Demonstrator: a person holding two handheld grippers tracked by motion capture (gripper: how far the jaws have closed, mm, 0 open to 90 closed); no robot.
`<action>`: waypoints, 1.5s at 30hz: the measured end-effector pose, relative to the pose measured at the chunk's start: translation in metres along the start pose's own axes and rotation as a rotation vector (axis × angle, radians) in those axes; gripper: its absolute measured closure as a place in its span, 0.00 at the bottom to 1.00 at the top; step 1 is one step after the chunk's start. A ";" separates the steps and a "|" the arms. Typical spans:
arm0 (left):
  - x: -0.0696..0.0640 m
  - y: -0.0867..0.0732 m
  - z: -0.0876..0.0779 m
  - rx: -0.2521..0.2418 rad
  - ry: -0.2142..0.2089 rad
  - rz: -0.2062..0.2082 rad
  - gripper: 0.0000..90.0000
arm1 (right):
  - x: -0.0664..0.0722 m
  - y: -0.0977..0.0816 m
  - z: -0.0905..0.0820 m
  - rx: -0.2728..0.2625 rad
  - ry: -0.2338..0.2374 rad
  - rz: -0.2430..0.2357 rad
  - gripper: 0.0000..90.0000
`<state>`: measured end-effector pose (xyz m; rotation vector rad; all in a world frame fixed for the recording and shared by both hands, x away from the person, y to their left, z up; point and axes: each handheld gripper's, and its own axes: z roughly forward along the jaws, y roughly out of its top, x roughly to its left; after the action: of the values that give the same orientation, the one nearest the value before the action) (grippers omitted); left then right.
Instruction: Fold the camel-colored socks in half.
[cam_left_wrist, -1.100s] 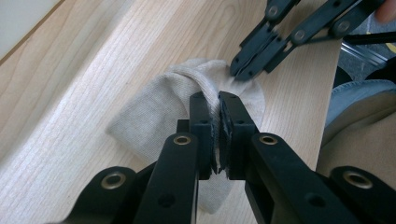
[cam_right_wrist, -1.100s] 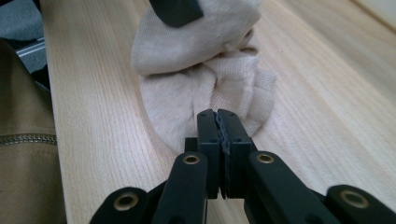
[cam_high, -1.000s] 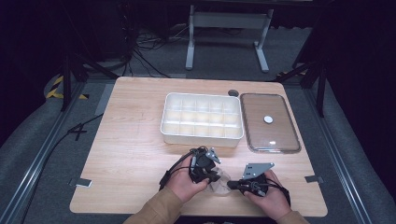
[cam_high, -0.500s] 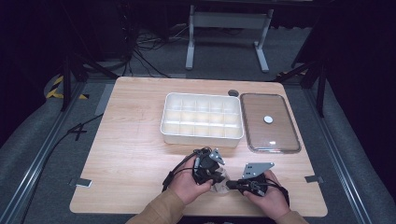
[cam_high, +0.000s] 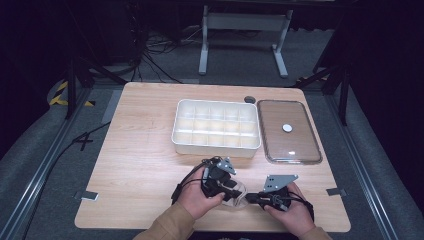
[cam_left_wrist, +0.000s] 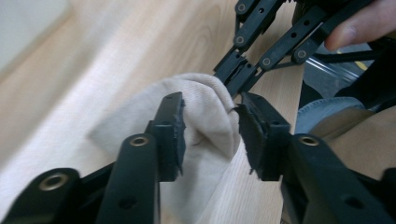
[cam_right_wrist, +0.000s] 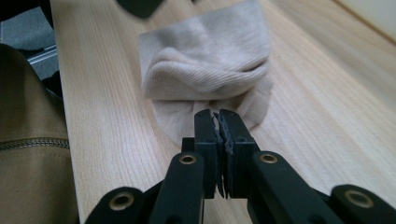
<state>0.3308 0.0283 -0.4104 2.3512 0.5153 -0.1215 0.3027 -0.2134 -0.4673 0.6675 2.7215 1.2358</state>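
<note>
Change over the last second: the left gripper (cam_left_wrist: 210, 135) has just been opening its jaws, which now stand apart on either side of the bunched sock (cam_left_wrist: 205, 116) (a fold of cloth lies between them, the pads no longer pressing it). In the high view the left hand (cam_high: 197, 197) has lifted slightly from the table (cam_high: 140, 150).

1. Ahead of me on the wooden table (cam_high: 145, 150) stands a white compartment tray (cam_high: 216, 128).
2. Just beside it, to the right, lies a clear lid (cam_high: 290, 132) with a white round knob (cam_high: 287, 128).
3. A small dark disc (cam_high: 249, 99) lies near the tray's far right corner.
</note>
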 end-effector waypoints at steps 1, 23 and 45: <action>0.002 -0.002 -0.004 0.004 0.010 -0.006 0.76 | -0.001 0.000 -0.002 -0.005 -0.002 0.002 0.97; 0.010 -0.033 0.017 0.185 -0.020 -0.022 0.99 | 0.018 0.038 0.007 -0.144 0.017 -0.002 0.96; 0.011 -0.021 0.029 0.208 0.005 0.031 0.96 | 0.008 0.006 0.003 -0.048 -0.065 0.007 0.89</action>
<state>0.3340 0.0266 -0.4473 2.5611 0.4890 -0.1618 0.2980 -0.2043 -0.4640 0.6996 2.6302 1.2538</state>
